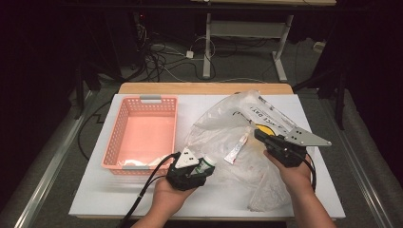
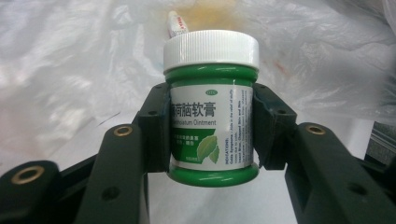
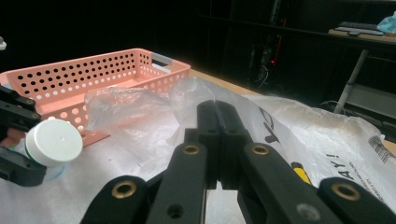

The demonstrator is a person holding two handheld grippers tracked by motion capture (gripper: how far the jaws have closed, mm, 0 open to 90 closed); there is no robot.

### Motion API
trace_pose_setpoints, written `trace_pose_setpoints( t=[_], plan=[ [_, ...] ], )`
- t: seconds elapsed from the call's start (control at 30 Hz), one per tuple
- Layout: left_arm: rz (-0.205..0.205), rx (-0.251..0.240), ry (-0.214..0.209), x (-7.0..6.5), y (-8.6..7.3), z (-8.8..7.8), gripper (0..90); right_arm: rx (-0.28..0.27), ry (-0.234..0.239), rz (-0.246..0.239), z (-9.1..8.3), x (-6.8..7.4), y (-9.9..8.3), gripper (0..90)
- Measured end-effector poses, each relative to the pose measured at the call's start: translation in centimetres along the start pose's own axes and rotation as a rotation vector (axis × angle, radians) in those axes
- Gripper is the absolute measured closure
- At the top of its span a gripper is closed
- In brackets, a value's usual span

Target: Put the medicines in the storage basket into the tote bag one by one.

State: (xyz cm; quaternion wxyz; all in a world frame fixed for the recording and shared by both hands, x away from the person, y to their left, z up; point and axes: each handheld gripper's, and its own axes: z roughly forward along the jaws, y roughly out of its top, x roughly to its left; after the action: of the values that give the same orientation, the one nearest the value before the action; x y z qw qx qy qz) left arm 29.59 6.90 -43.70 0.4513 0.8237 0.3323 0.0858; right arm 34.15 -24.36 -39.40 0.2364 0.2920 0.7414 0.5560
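Note:
A green ointment jar (image 2: 211, 116) with a white lid stands upright between the jaws of my left gripper (image 2: 211, 135), which is shut on its labelled body. In the high view the jar (image 1: 206, 165) and left gripper (image 1: 202, 170) sit near the table's front, at the left edge of a clear plastic bag (image 1: 237, 118). My right gripper (image 1: 259, 134) is at the bag's right part. Its jaws (image 3: 218, 109) are pressed together with the bag's film (image 3: 187, 93) at their tips. The jar's white lid (image 3: 53, 141) shows at the left of the right gripper view.
A pink perforated basket (image 1: 142, 100) stands left of the bag with something pale at its near end. Inside the bag lie a small tube (image 1: 237, 148) and a yellow item (image 1: 264, 128). A white board (image 1: 119, 199) covers the table. Cables and a desk frame lie beyond.

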Motion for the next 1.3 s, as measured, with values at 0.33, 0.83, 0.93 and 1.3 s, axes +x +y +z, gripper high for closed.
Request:
trace_pose_setpoints(
  t=[0.33,0.83,0.93,1.3],
  plan=[
    [0.018,0.006,-0.013,-0.5,1.5,2.5,53.4,-0.005,-0.001,0.004,0.1,0.0,0.0,90.0],
    [0.013,0.013,-0.021,-0.8,3.8,6.5,53.4,-0.008,-0.007,0.006,0.0,-0.2,0.0,90.0],
    [0.008,0.015,-0.022,-0.9,4.2,7.5,53.4,-0.010,-0.008,0.011,0.0,-0.2,0.0,90.0],
    [0.020,0.056,0.009,-1.4,6.1,12.1,53.3,-0.027,-0.012,0.017,-0.3,-0.5,0.2,90.0]
  ],
)
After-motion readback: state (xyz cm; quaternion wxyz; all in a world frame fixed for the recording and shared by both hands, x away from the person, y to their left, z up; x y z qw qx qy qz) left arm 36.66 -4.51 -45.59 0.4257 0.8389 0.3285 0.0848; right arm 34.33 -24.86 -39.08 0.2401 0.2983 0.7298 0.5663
